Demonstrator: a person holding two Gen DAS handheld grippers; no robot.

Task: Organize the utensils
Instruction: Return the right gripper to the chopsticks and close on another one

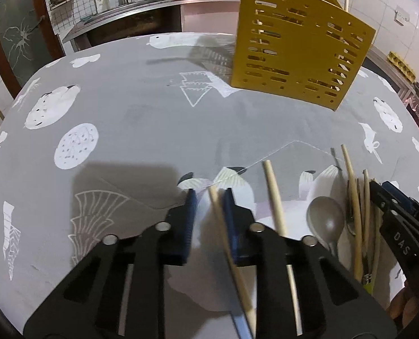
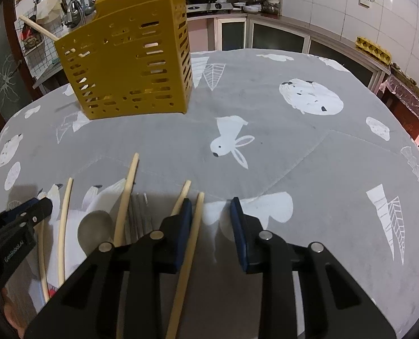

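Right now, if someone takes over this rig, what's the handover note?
Left claw: narrow, chopstick between the pads, touching only one, no grip yet.
Right claw: open, second chopstick against one pad.
Holder stands at the back of the table, two sticks already in it.
Left to do: spoon and loose chopsticks by the claws still need to go in.

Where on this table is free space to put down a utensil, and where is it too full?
Free: the grey tablecloth to the right of the yellow utensil holder, around the white bird print. Also the cloth to the left of the holder and ahead of the left gripper. Crowded: the near edge, where chopsticks, a spoon and both grippers meet.
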